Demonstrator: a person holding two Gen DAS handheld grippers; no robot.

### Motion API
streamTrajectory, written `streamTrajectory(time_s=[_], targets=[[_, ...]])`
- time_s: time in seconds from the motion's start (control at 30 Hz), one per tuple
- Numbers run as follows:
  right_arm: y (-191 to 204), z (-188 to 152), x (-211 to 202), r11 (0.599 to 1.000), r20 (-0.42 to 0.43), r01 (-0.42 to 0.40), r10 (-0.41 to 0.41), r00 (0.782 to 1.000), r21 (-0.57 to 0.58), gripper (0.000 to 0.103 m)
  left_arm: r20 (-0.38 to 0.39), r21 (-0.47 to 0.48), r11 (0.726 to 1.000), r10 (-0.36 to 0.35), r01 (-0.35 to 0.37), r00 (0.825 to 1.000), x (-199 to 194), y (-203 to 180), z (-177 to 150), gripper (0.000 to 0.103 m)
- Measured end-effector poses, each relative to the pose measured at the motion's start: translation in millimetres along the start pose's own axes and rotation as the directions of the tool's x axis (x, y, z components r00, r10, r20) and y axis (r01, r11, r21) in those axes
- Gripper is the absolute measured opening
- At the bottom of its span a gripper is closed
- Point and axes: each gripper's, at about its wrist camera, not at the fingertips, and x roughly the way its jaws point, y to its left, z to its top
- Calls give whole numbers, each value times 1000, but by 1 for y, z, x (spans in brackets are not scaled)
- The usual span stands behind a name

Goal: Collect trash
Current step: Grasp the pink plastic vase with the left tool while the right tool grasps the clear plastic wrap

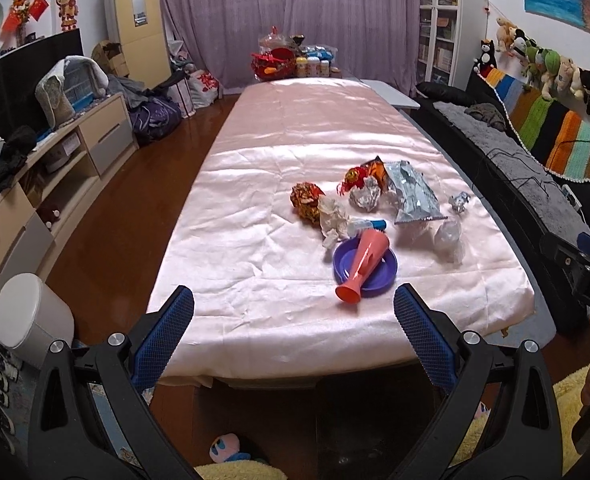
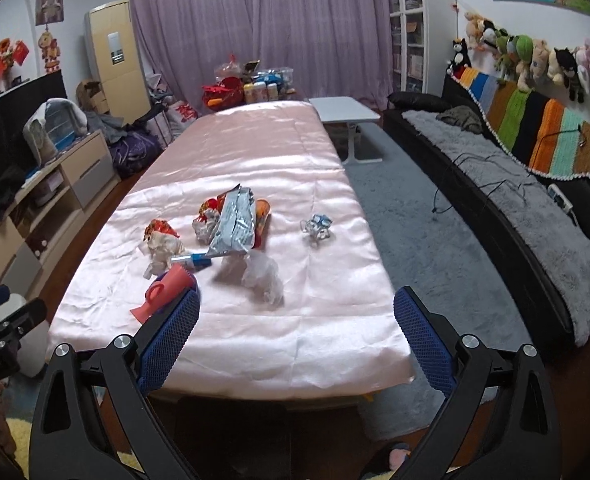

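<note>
Both grippers wide, empty: left gripper (image 1: 293,314), right gripper (image 2: 297,316). Trash pile (image 1: 375,200) lies on pink tablecloth (image 1: 255,160), just beyond purple plate (image 1: 379,276). Pile sits ahead-right of left, ahead-left of right; right looks nearer clear plastic wad (image 2: 263,276).

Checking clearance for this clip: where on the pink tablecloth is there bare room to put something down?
The far half of the pink tablecloth, beyond the silver foil bag, is bare, as is the strip left of the purple plate. It is crowded around the plate, the pink cup lying on it, the crumpled tissue and the clear plastic wrap.
</note>
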Motion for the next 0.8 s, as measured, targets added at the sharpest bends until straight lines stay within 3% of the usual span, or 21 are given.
streamTrajectory(time_s=[0.2,0.4,0.67,0.8], targets=[[7,-1,58,999,-99,-33,31,995,-20,74,-108,47,997,-63,69,992,54,-17,-4,92],[21,6,103,994,-172,-92,81,982,-59,45,-174,73,990,-109,124,979,94,-35,8,65],[25,17,137,989,-218,-143,130,967,-45,33,-244,109,976,-158,189,957,140,-57,20,46],[27,18,148,986,-227,-162,148,962,-44,29,-273,97,971,-185,218,944,159,-61,23,30]])
